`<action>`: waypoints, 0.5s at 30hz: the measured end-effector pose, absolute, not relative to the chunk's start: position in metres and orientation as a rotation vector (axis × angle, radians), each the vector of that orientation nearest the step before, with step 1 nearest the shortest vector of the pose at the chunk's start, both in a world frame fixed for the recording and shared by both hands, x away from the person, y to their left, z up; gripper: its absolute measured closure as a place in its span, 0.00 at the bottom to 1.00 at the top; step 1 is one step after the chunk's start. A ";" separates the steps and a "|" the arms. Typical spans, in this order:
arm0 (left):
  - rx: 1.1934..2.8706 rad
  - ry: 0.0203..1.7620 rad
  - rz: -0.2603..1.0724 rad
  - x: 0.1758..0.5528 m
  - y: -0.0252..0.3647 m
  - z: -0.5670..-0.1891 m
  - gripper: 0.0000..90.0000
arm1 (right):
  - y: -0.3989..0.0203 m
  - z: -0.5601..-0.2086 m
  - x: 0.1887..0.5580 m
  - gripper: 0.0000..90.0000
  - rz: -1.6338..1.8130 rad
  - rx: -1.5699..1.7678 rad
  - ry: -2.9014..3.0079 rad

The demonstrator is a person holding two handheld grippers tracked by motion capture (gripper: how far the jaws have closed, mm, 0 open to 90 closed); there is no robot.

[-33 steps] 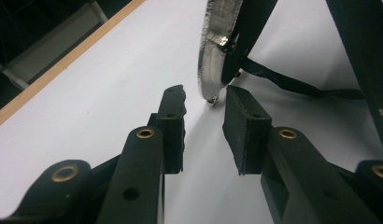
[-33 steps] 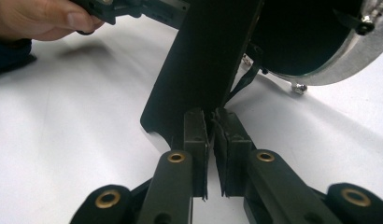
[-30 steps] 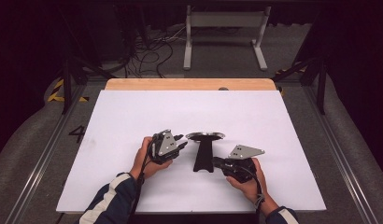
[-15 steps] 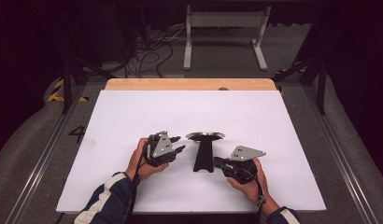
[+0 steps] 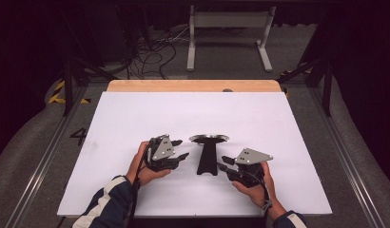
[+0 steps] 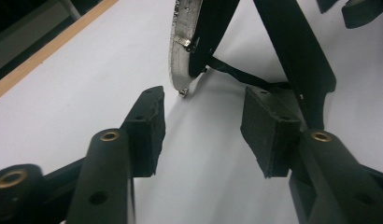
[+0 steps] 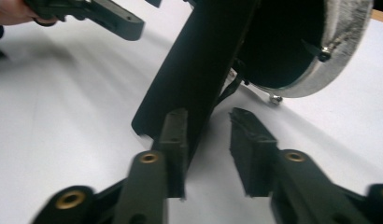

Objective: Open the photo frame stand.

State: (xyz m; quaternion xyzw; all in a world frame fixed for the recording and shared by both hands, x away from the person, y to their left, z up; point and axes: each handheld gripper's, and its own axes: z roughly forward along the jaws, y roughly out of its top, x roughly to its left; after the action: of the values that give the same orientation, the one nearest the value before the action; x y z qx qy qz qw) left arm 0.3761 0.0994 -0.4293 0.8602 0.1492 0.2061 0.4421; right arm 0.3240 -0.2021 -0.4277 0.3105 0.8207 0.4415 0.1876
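We see the white table [image 5: 136, 123] carrying a black stand [image 5: 206, 161] with a silver-rimmed round top, upright between our two tongs. The left gripper [image 5: 180, 150] and right gripper [image 5: 223, 164] sit just beside it, both released, jaws having just been opening with nothing pressed. The left gripper view alone reveals the small screws on the silver rim [image 6: 179, 56].

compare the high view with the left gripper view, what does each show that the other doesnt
High view alone: both hands, the right gripper and left gripper flanking the black stand, the whole white table, and the floor cables beyond. Left gripper view alone: its own pads close up, apart with nothing between them, having just opened, and small screws under the stand's metal rim. Both: stand and table.
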 end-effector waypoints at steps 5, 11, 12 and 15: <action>2.129 0.379 0.488 0.376 0.101 -0.429 0.47 | -0.204 -0.426 0.323 0.57 1.213 0.878 2.307; 2.129 0.397 0.504 0.376 0.101 -0.428 0.38 | -0.205 -0.425 0.321 0.49 1.194 0.878 2.289; 2.127 0.401 0.503 0.376 0.101 -0.428 0.37 | -0.205 -0.425 0.321 0.48 1.194 0.879 2.289; 2.125 0.406 0.489 0.378 0.102 -0.427 0.33 | -0.204 -0.426 0.321 0.39 1.191 0.880 2.291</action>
State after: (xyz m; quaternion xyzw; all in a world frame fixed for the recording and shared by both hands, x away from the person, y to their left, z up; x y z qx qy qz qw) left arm 0.3781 0.1018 -0.4266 0.8577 0.1640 0.1976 0.4454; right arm 0.3209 -0.2043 -0.4255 0.3157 0.8219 0.4274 0.2052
